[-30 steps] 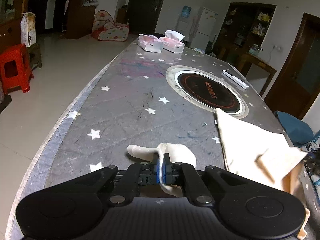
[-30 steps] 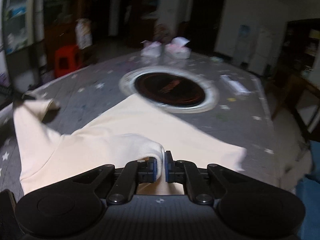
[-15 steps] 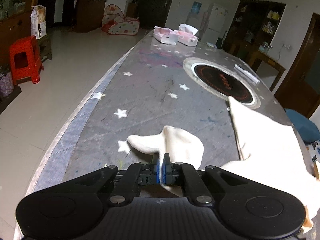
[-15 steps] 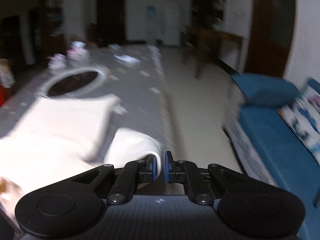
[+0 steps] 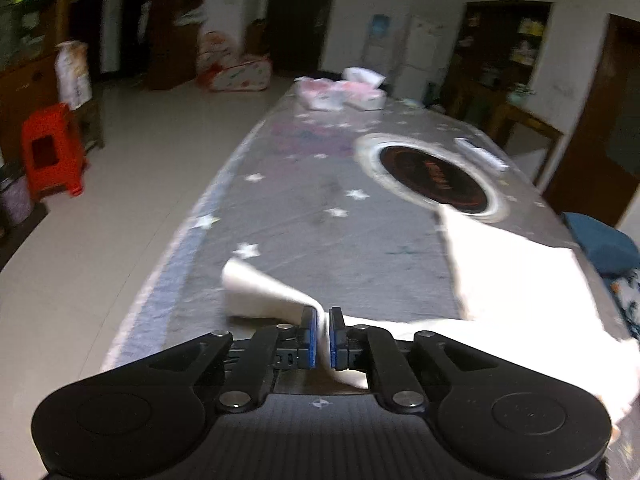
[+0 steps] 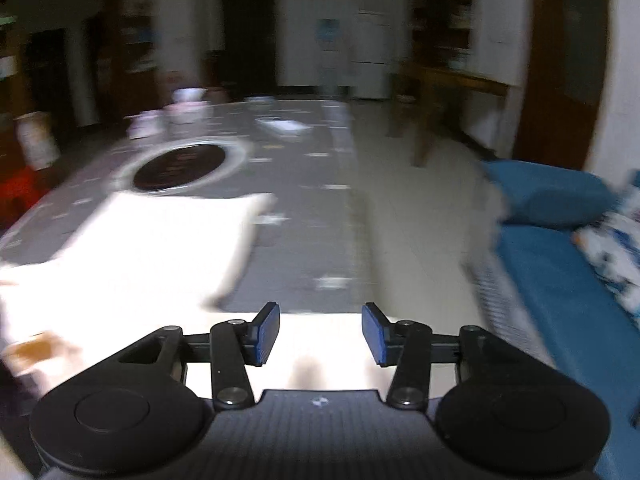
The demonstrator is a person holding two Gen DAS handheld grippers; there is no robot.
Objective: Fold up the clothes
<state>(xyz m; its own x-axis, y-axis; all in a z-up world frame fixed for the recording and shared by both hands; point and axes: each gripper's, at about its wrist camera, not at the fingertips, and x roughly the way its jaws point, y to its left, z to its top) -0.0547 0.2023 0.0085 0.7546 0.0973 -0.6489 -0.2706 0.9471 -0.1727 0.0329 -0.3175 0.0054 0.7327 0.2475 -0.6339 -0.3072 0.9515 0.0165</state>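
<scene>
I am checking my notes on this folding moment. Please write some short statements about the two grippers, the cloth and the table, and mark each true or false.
1. The left gripper is pinching the cream garment. True.
2. The right gripper is shut on the cloth. False: its jaws stand wide apart, holding nothing.
3. A round black cooktop is set into the table. True.
4. The stool on the floor is blue. False: it is red.

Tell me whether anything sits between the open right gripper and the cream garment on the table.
Nothing visible does. The right gripper hangs open directly over the cream garment, with only pale cloth between its fingers. The left gripper already pinches a fold of it.
</scene>
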